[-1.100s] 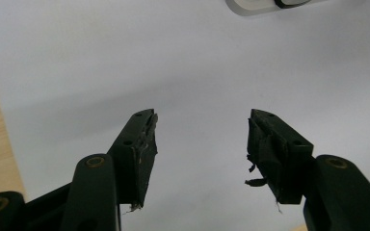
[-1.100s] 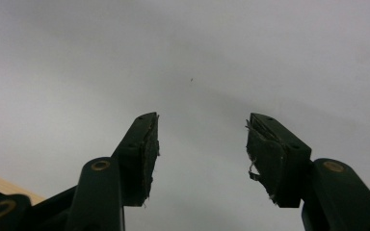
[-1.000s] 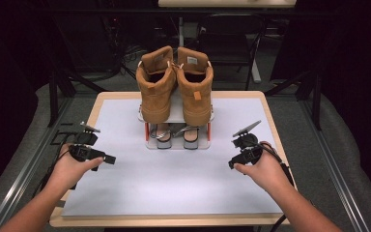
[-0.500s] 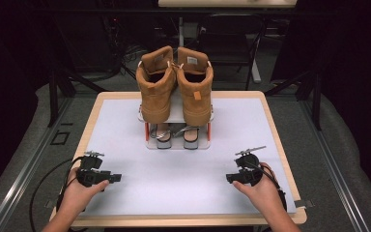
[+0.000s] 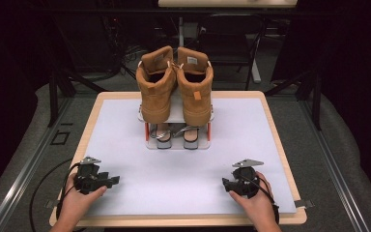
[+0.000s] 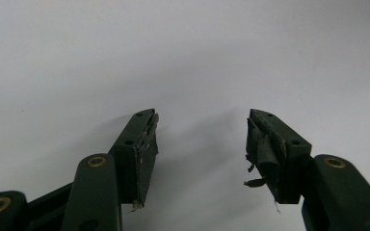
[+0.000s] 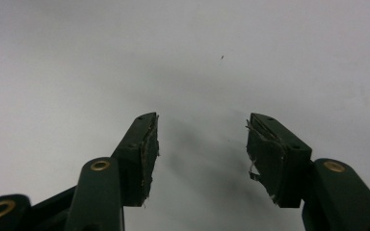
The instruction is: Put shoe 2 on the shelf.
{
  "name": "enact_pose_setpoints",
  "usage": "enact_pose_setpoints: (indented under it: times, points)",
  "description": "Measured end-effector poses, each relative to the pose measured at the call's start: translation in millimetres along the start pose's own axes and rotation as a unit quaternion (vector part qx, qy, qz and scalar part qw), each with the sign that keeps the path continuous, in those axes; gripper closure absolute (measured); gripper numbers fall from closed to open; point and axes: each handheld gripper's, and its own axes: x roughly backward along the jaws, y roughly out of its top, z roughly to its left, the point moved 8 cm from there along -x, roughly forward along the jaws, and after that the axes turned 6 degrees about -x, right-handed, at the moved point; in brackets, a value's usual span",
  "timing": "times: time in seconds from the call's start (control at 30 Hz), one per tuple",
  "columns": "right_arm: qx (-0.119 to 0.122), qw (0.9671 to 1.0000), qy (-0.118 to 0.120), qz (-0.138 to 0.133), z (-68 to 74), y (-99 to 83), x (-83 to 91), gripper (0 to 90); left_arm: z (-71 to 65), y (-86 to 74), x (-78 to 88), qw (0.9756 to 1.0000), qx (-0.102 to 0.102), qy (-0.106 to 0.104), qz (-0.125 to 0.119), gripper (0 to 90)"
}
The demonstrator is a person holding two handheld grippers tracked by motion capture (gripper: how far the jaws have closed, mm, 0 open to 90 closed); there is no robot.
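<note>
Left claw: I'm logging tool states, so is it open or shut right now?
Open. In the left gripper view the left claw has its two black jaws standing well apart, with bare white table between them and nothing held.

The left hand (image 5: 75, 205) holds the left hand-held gripper (image 5: 107, 181) low at the near left of the tabletop (image 5: 174, 169). The right hand (image 5: 254, 205) holds the right hand-held gripper (image 5: 226, 183) at the near right. Both sets of jaws stand parted, with nothing between them.
</note>
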Motion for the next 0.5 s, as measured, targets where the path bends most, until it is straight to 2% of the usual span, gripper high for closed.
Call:
enact_pose_setpoints:
  times: [0.03, 0.07, 0.1, 0.2, 0.3, 0.4, 0.43, 0.47, 0.5]
  points:
    - [0.017, 0.9998, -0.009, 0.006, -3.2, -1.8, 1.2, 43.9, -0.8, -0.7, 1.0, 1.0, -0.004, 0.004, -0.007, 44.1]
    - [0.017, 0.9998, -0.009, 0.006, -3.2, -1.8, 1.2, 43.9, -0.8, -0.7, 1.0, 1.0, -0.004, 0.004, -0.007, 44.1]
    - [0.006, 0.9998, 0.001, -0.02, 0.1, -2.8, -3.1, 42.9, -0.7, -2.0, 1.1, 0.9999, -0.011, 0.007, -0.009, 44.1]
    - [0.01, 0.9996, 0.001, -0.027, 1.4, -6.0, -5.1, 42.3, 0.5, -3.8, 0.1, 0.9997, -0.019, 0.011, -0.01, 43.6]
    - [0.028, 0.9988, -0.003, -0.039, 3.5, -9.0, -7.9, 37.7, -0.2, -4.9, -1.3, 0.9995, -0.025, 0.016, -0.015, 43.4]
    - [0.036, 0.9982, -0.009, -0.047, 1.6, -7.8, -7.3, 37.1, -1.2, -5.0, -2.3, 0.9991, -0.032, 0.02, -0.018, 42.9]
    - [0.047, 0.9977, -0.019, -0.044, -3.6, -7.3, -4.6, 37.1, -2.5, -4.1, -4.0, 0.9983, -0.047, 0.022, -0.026, 42.6]
    - [0.035, 0.9977, -0.012, -0.057, -2.4, -6.5, -6.2, 37.1, -3.5, -3.7, -5.0, 0.9979, -0.053, 0.02, -0.03, 42.1]
    - [0.035, 0.9977, -0.012, -0.057, -2.4, -6.5, -6.2, 37.1, -3.5, -3.7, -5.0, 0.9979, -0.053, 0.02, -0.03, 41.8]
